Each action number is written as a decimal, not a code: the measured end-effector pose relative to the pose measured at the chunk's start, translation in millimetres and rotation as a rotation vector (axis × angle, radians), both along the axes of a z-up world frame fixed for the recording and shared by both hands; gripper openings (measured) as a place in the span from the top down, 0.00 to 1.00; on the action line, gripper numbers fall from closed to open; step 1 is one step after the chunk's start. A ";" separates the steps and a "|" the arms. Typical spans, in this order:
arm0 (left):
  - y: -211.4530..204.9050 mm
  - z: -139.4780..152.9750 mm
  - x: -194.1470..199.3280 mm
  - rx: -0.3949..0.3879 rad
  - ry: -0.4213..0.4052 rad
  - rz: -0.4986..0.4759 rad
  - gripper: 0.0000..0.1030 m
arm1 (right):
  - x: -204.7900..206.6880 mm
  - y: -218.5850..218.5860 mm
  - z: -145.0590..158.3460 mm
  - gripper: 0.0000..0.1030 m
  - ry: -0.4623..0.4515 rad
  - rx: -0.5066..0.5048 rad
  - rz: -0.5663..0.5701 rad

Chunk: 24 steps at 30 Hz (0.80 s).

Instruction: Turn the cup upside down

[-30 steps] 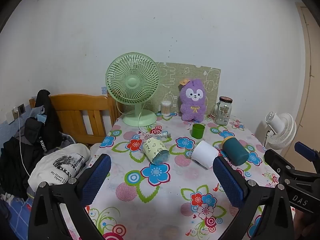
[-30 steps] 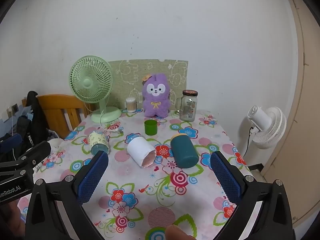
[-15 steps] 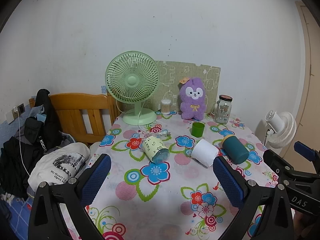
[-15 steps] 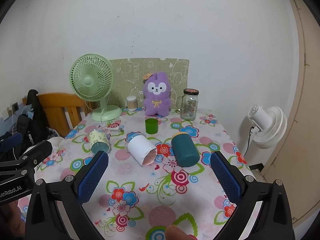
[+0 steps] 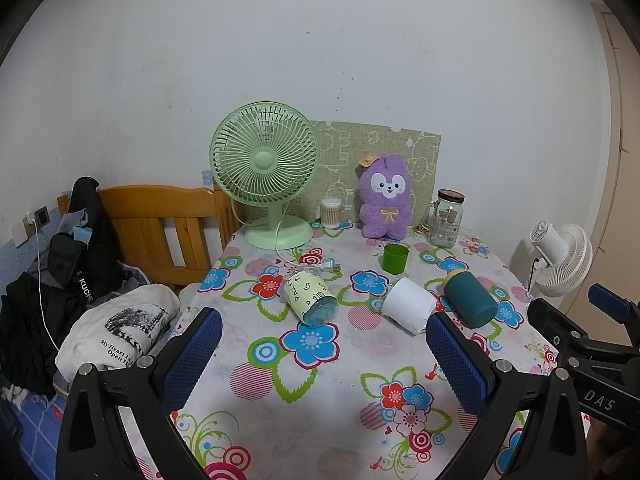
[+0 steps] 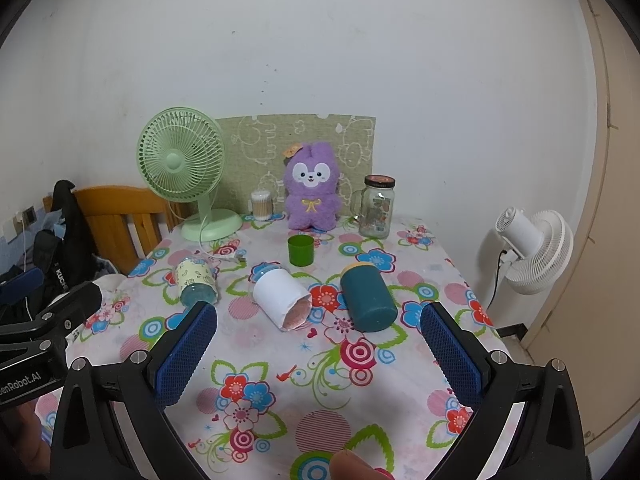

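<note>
Barely any motion since earlier frames: both views drift slightly. Left gripper (image 5: 324, 354) and right gripper (image 6: 318, 350) gape wide, empty. Green cup (image 6: 301, 251) stands upright mid-frame. Risk: reaching past the lying white cup (image 6: 283, 298) nudges it rolling.
</note>
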State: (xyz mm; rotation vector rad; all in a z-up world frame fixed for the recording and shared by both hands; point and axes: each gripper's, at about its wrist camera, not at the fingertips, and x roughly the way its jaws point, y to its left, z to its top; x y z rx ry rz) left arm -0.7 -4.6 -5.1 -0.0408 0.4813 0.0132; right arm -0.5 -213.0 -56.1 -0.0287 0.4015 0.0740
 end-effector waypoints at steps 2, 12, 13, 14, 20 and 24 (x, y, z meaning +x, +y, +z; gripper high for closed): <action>0.0 0.1 0.0 -0.001 0.000 0.000 0.00 | 0.6 -0.1 0.5 0.00 0.003 0.002 0.001; -0.3 -1.1 -0.2 -0.001 0.003 -0.003 0.00 | 1.8 -4.0 -1.7 0.00 0.021 0.018 0.006; -0.3 -1.4 0.2 -0.002 0.005 -0.003 0.00 | 2.6 -3.6 -2.0 0.00 0.023 0.014 0.005; -0.3 -2.2 0.6 -0.003 0.006 -0.005 0.00 | 3.2 -3.0 -2.3 0.00 0.025 0.011 0.005; -0.1 -5.8 6.3 -0.005 0.019 -0.009 0.00 | 7.9 -1.5 -6.3 0.00 0.037 0.003 0.008; -0.3 -9.8 12.4 -0.002 0.033 -0.017 0.00 | 14.7 -2.2 -10.3 0.00 0.052 -0.001 0.005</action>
